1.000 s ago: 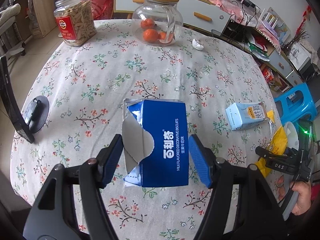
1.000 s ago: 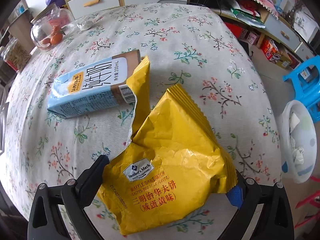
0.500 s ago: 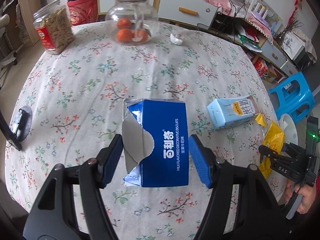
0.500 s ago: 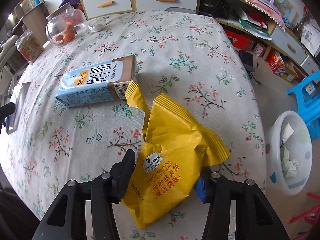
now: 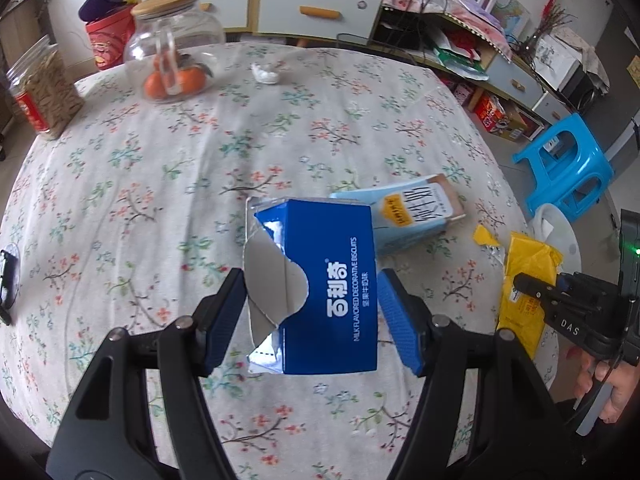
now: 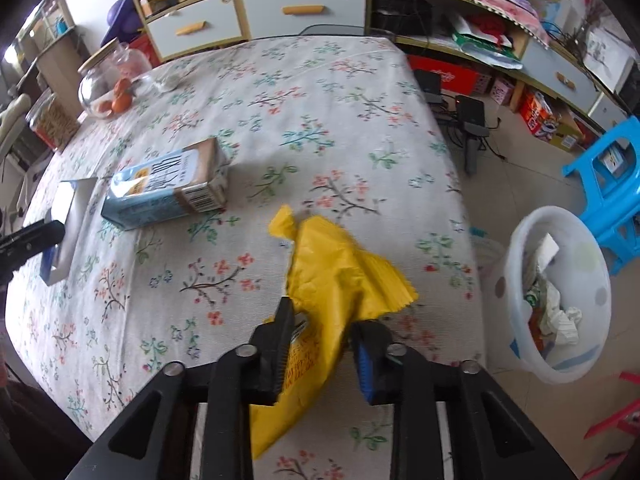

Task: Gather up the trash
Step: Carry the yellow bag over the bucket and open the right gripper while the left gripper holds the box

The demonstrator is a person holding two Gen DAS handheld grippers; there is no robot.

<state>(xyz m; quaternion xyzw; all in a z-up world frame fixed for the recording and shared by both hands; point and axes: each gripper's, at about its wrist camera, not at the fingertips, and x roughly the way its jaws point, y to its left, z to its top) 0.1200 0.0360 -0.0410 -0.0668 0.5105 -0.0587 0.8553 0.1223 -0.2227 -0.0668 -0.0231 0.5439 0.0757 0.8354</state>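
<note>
The trash here is three pieces on a floral tablecloth (image 5: 160,184), plus a bin beside the table. At far left stands a jar of snacks (image 5: 44,96), and next to it a glass jar with oranges (image 5: 172,60) under a wooden lid; a small white scrap (image 5: 266,74) lies further along the far edge. Lower down, the left gripper (image 5: 310,312) holds the blue biscuit box (image 5: 320,284) — its blue pads sit on either side of the box, the left one against the torn grey flap, the right one at the box's side, and the box hangs clear above the cloth. Just behind and to the right of the box lies the light-blue milk carton (image 6: 168,184) on its side, resting on the cloth. Further right, the right gripper (image 6: 320,332) is closed on the yellow snack bag (image 6: 340,276), its fingers pinching the crumpled lower part — the bag's upper half sticks up free near the table's right edge. Off the table, on the floor, the white trash bin (image 6: 560,292) already holds crumpled paper, and a blue stool (image 6: 608,184) stands just behind it.
</note>
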